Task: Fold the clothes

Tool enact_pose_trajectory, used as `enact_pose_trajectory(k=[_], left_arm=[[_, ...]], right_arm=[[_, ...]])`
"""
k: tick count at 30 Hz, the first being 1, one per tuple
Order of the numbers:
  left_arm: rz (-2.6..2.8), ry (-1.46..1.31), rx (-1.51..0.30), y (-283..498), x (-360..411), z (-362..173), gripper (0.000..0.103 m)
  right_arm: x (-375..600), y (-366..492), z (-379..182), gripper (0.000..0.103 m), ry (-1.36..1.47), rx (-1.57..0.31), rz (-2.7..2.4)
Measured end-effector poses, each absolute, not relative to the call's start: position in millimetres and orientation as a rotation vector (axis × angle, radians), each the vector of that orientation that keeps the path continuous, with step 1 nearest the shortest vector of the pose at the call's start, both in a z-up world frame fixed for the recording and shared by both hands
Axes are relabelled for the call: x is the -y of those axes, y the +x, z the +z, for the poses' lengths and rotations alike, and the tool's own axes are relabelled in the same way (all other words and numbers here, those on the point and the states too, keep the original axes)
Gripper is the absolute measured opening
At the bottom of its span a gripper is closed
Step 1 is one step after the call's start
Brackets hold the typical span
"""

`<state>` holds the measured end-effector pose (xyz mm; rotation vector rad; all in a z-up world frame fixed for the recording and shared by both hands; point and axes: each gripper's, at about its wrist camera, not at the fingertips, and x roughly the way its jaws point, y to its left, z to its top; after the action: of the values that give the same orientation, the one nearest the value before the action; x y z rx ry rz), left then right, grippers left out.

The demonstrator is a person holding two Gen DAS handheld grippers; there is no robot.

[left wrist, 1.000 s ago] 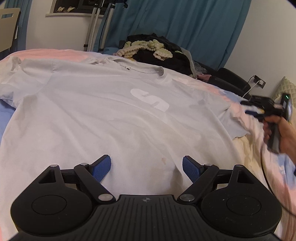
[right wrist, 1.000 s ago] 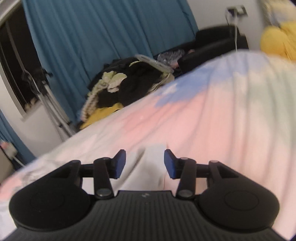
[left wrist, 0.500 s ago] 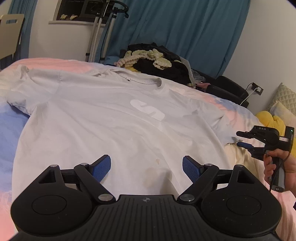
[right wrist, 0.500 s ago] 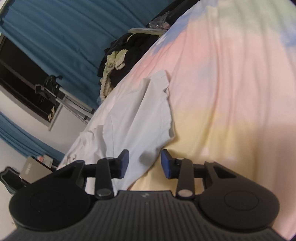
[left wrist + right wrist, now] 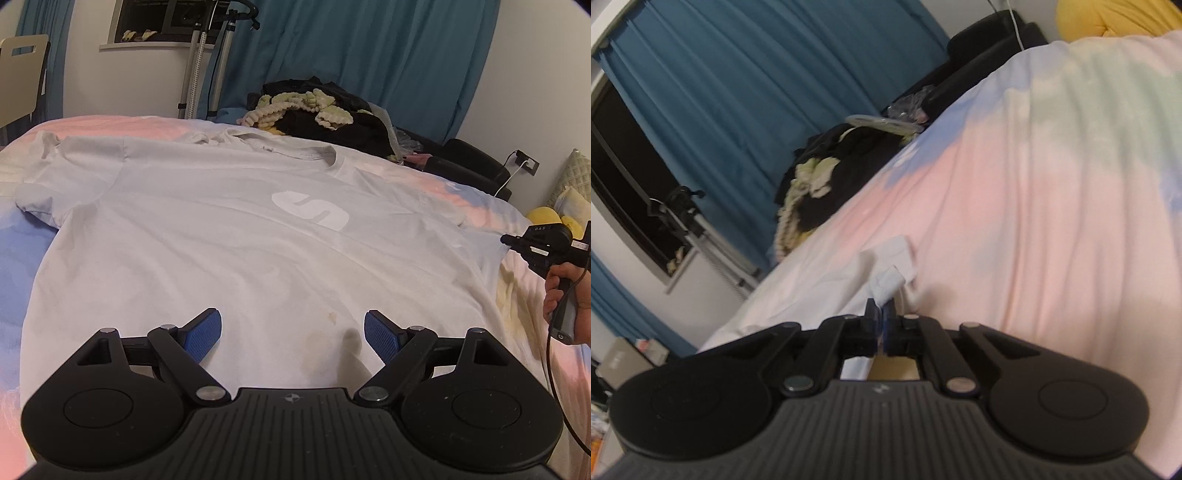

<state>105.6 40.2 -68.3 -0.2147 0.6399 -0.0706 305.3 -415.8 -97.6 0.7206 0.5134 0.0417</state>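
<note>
While the left gripper point(image 5: 291, 334) hovers w/ jaws open over the white T-shirt point(image 5: 240, 236), the right gripper point(image 5: 882, 314) pinches its sleeve point(image 5: 892, 273); next, prob. fold the sleeve inward.

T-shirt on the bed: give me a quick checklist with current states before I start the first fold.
1. T-shirt spread flat, front up, on the bed: ok, though the far sleeve is rumpled.
2. Right gripper has cloth: ok, jaws shut on the sleeve edge.
3. Left gripper ready: not ok yet, jaws wide open over the hem, nothing between them.
4. Fold path clear: ok, nothing lies on the shirt; the clothes pile is beyond the collar.
5. Grip depth, one layer or both: cannot tell.
</note>
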Motion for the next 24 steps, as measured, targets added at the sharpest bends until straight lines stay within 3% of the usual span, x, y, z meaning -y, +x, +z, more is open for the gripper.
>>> enact_pose_trajectory(k=[3,7,15,21,24], left_arm=[[-0.070,-0.214,-0.643,107,-40,-70,0.087],[-0.098,-0.214,-0.639,106,-40,-68,0.087],[-0.225,-0.203,-0.636,93,-28,-59,0.087],[-0.391,-0.169,-0.637,67,-13,-45,0.087],[-0.473,-0.130,-0.650,49,-3,-41,0.086]], right_arm=[[414,307,-109,0.009,0.727,-0.541,0.031],[409,286,-106,0.038,0.724,-0.554,0.082],[382,184,-77,0.039,0.827,-0.632,0.193],[309,100,-103,0.038,0.883,-0.896,0.324],[291,78,-106,0.038,0.859,-0.925,0.315]])
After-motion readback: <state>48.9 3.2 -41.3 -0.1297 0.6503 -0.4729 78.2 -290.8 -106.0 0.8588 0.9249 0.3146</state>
